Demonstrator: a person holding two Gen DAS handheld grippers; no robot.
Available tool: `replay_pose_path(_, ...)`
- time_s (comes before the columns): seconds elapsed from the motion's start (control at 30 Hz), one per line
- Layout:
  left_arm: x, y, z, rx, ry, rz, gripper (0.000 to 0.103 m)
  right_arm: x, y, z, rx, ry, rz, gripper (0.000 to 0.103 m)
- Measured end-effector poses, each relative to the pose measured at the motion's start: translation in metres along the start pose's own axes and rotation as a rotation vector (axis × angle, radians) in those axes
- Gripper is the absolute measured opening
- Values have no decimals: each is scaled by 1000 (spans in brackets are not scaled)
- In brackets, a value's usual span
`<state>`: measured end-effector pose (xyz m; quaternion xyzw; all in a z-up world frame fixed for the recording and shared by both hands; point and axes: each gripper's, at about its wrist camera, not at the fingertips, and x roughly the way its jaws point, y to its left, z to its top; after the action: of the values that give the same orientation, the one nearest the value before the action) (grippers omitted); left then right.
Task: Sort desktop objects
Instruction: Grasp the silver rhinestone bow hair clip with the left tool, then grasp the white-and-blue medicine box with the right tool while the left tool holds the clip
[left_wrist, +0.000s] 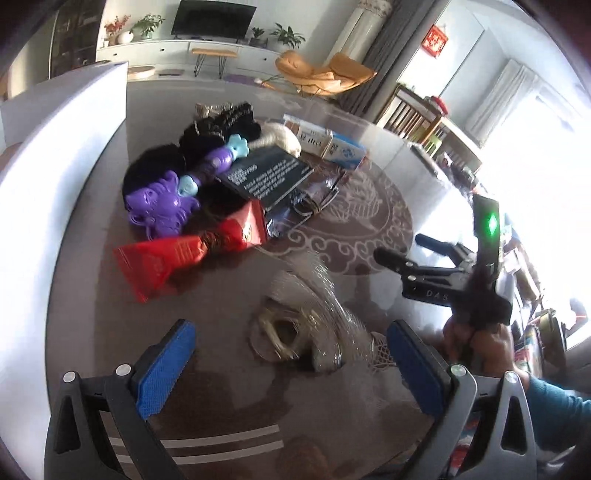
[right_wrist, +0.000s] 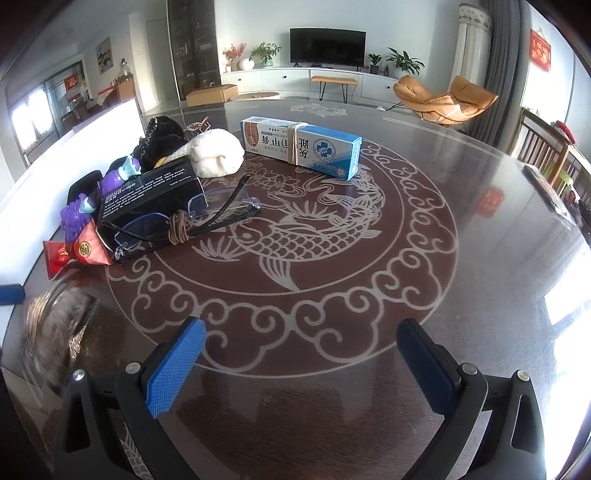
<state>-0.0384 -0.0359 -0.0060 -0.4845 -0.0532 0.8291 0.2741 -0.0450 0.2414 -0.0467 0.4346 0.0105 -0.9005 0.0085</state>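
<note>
My left gripper is open over the dark table. A blurred clear object with a gold rim lies between its blue pads, not gripped; the right wrist view has this clear object at far left. My right gripper is open and empty above the fish pattern; a hand holds the right gripper. The pile holds a purple toy, a red packet, a black box, glasses, a white towel roll, black fluffy items and a blue-white carton.
A tall white container stands along the table's left side, right behind the pile. The round table's edge curves off to the right, with wooden chairs beyond. A living room with a TV lies behind.
</note>
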Motion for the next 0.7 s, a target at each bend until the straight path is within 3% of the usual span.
replay_pose_path(0.13, 12, -8, 8, 6, -17, 5, 103, 0, 0, 0, 0, 0, -1, 103)
replay_pose_path(0.23, 31, -22, 10, 5, 15, -16, 103, 0, 0, 0, 0, 0, 0, 103)
replay_pose_path(0.3, 41, -36, 9, 55, 15, 71, 103, 0, 0, 0, 0, 0, 0, 103)
replay_pose_path(0.33, 50, -42, 9, 84, 21, 151, 103, 0, 0, 0, 0, 0, 1, 103)
replay_pose_path(0.4, 62, -44, 8, 93, 46, 225, 103, 0, 0, 0, 0, 0, 1, 103)
replay_pose_path(0.5, 78, -40, 6, 65, 94, 292, 103, 0, 0, 0, 0, -1, 1, 103)
replay_pose_path(0.6, 81, -44, -1, 90, 72, 372, 103, -1, 0, 0, 1, -2, 1, 103)
replay_pose_path(0.7, 79, -42, -5, 50, 22, 391, 103, -1, 0, 0, 3, -1, 9, 103)
